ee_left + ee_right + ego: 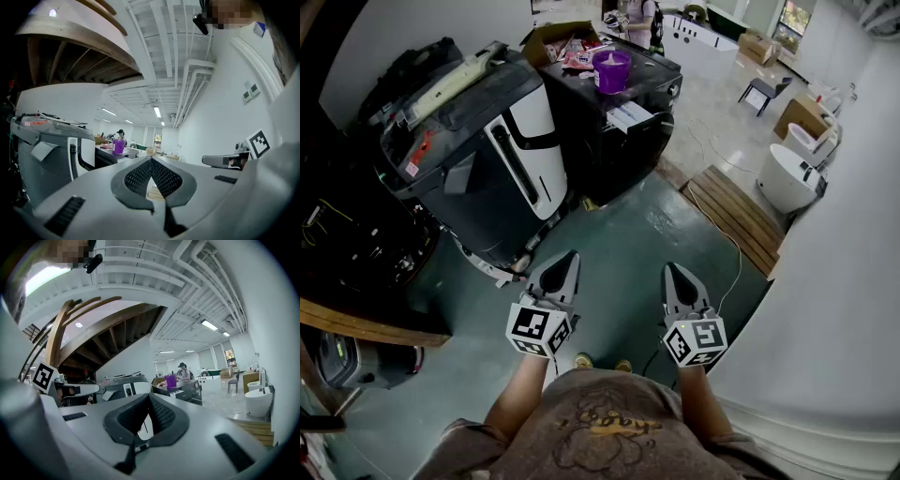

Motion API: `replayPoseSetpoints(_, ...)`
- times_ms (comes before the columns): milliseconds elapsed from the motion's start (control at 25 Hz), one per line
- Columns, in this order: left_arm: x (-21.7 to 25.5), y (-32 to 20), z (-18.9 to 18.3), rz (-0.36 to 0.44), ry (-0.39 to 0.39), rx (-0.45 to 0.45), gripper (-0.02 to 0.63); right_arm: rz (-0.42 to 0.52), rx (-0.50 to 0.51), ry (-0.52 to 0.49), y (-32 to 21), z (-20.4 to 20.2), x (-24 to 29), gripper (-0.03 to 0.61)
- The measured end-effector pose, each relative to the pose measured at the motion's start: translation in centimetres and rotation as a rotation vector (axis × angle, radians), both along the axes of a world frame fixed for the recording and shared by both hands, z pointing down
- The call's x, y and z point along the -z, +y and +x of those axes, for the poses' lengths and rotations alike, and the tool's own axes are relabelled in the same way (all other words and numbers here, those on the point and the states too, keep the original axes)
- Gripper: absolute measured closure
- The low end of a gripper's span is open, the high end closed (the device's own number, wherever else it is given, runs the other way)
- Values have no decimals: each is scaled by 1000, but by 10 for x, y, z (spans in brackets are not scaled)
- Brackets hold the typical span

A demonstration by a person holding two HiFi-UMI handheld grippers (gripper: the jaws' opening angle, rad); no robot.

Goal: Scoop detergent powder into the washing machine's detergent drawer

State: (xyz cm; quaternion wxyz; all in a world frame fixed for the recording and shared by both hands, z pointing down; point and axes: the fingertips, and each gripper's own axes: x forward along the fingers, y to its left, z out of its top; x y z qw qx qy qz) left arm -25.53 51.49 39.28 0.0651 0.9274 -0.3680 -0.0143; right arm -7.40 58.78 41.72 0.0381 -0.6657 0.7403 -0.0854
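green floor [628, 234] is under us, our left claw [571, 254] and right claw [672, 268] are pinched closed and empty, so we think we must first walk to the purple cup [611, 71].

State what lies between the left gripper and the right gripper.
Nothing but green floor separates the left gripper from the right gripper; that stretch is bare, as the head view shows.

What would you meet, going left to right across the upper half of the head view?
Grey-and-white machine → purple container → white tub → dark stool
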Motion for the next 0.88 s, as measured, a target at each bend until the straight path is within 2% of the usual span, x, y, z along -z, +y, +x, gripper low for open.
replayPoseSetpoints(400,-3,-7,-11,-7,8,-26,595,7,-3,-25,-6,-16,0,581)
replayPoseSetpoints(640,-11,-18,-26,-1,4,-48,595,-9,-20,-7,-10,-38,-14,580)
replayPoseSetpoints(880,-14,-34,-29,-3,-1,-68,595,-8,-25,-5,-24,-43,-15,580)
